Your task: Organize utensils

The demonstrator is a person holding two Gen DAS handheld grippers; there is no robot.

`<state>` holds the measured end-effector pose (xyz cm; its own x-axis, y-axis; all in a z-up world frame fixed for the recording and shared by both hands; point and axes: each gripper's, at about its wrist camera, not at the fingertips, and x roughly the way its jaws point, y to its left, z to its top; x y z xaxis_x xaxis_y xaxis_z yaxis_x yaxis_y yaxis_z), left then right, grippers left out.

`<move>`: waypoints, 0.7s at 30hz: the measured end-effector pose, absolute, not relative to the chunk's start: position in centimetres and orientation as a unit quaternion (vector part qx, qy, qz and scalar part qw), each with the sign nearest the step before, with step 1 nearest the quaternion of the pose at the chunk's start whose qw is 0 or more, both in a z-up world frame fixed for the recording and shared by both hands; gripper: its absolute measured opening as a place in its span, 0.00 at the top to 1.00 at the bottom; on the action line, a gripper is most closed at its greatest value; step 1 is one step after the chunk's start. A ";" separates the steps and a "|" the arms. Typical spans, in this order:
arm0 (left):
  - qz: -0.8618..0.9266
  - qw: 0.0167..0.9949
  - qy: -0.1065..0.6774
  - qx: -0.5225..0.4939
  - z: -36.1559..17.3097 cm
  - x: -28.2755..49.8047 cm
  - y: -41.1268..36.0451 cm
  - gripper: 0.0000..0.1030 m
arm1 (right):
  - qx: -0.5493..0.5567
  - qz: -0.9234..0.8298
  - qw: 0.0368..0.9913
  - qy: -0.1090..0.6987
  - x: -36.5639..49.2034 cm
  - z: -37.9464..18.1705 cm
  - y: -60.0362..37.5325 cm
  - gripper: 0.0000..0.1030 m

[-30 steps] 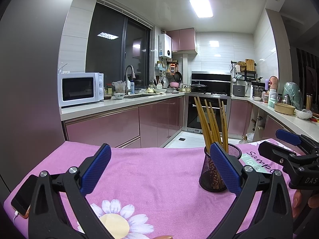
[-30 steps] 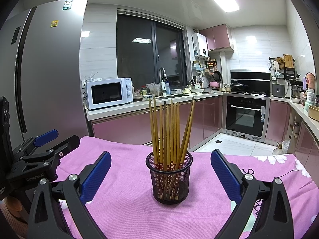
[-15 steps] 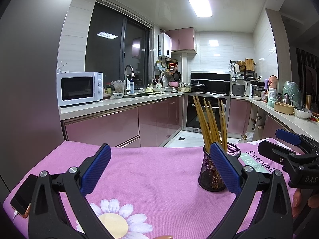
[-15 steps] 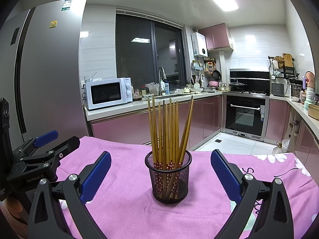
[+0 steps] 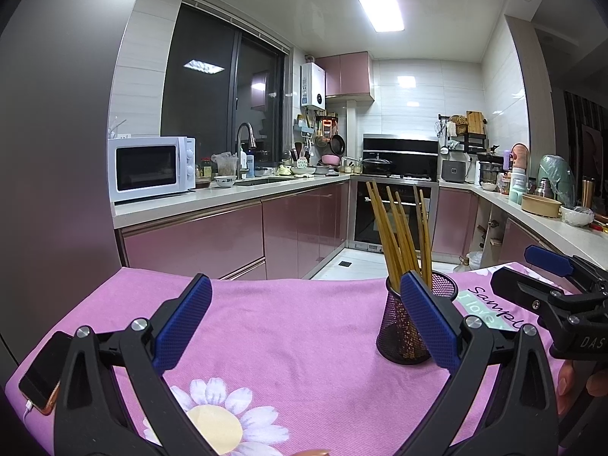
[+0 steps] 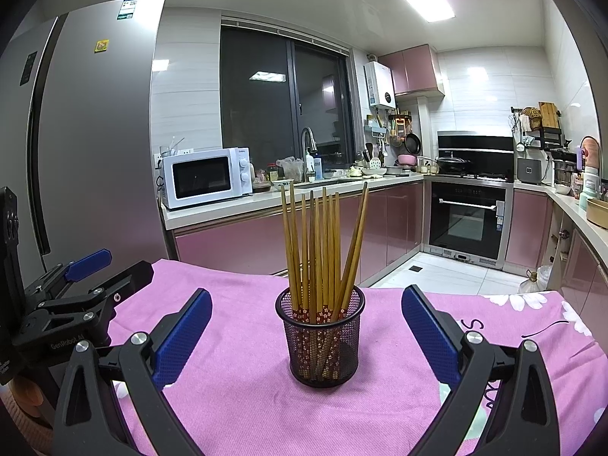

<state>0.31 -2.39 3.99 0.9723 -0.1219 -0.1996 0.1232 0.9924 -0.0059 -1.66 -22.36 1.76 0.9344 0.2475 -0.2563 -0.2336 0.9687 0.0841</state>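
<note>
Both hand-held grippers, left (image 5: 306, 326) and right (image 6: 307, 334), hover with fingers spread wide and empty near a black mesh cup (image 6: 322, 336) of wooden chopsticks (image 6: 323, 250) on the pink-clothed table (image 6: 243, 357).

White microwave (image 6: 207, 176) on counter; phone (image 5: 41, 374) on pink tablecloth (image 5: 304, 326)

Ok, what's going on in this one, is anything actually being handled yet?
Not yet. A person holds a gripper in each hand over a table with a pink cloth. Both the left gripper and the right gripper have their jaws open and empty. The black mesh holder stands upright, full of wooden chopsticks, centred before the right gripper. A phone lies at the cloth's left edge.
</note>
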 end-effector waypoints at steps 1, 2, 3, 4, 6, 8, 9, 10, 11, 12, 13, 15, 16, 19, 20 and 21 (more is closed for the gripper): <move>-0.061 0.993 0.100 0.003 4.0 0.3 -2.4 0.05 | 0.026 0.122 0.983 0.133 -1.7 1.8 -22.4 0.06; -0.061 0.993 0.100 0.003 4.0 0.3 -2.4 0.05 | 0.027 0.122 0.983 0.133 -1.7 1.8 -22.4 0.06; -0.061 0.993 0.100 0.003 4.0 0.3 -2.4 0.05 | 0.027 0.123 0.983 0.134 -1.7 1.8 -22.5 0.06; -0.061 0.993 0.101 0.003 4.0 0.3 -2.4 0.05 | 0.027 0.123 0.983 0.134 -1.7 1.7 -22.4 0.06; -0.062 0.993 0.103 0.002 3.9 0.3 -2.4 0.05 | 0.026 0.122 0.983 0.135 -1.6 1.7 -22.2 0.06; -0.063 0.993 0.103 0.002 3.8 0.5 -2.4 0.05 | 0.027 0.122 0.983 0.135 -1.6 1.7 -22.1 0.06; -0.064 0.993 0.103 0.002 3.8 0.4 -2.4 0.05 | 0.027 0.121 0.983 0.135 -1.6 1.7 -22.1 0.06; -0.063 0.993 0.103 0.002 3.8 0.4 -2.4 0.05 | 0.028 0.121 0.983 0.135 -1.6 1.6 -22.1 0.06; -0.063 0.993 0.103 0.003 3.8 0.5 -2.4 0.05 | 0.029 0.121 0.983 0.135 -1.6 1.5 -22.1 0.06; -0.063 0.993 0.103 0.003 3.8 0.4 -2.4 0.05 | 0.029 0.120 0.983 0.135 -1.6 1.5 -22.1 0.06; -0.063 0.993 0.103 0.003 3.8 0.4 -2.4 0.05 | 0.029 0.119 0.983 0.135 -1.7 1.5 -22.0 0.06; -0.063 0.993 0.103 0.003 3.8 0.4 -2.4 0.05 | 0.029 0.120 0.983 0.136 -1.7 1.4 -22.0 0.06; -0.063 0.993 0.103 0.001 3.8 0.4 -2.4 0.05 | 0.029 0.119 0.983 0.136 -1.7 1.4 -22.0 0.06; -0.062 0.993 0.103 0.003 3.8 0.4 -2.5 0.05 | 0.029 0.119 0.983 0.136 -1.7 1.4 -22.0 0.06; -0.063 0.993 0.103 0.004 3.7 0.5 -2.4 0.05 | 0.030 0.119 0.983 0.136 -1.7 1.4 -22.0 0.06; -0.063 0.993 0.103 0.003 3.7 0.5 -2.4 0.05 | 0.030 0.119 0.983 0.136 -1.7 1.4 -22.1 0.06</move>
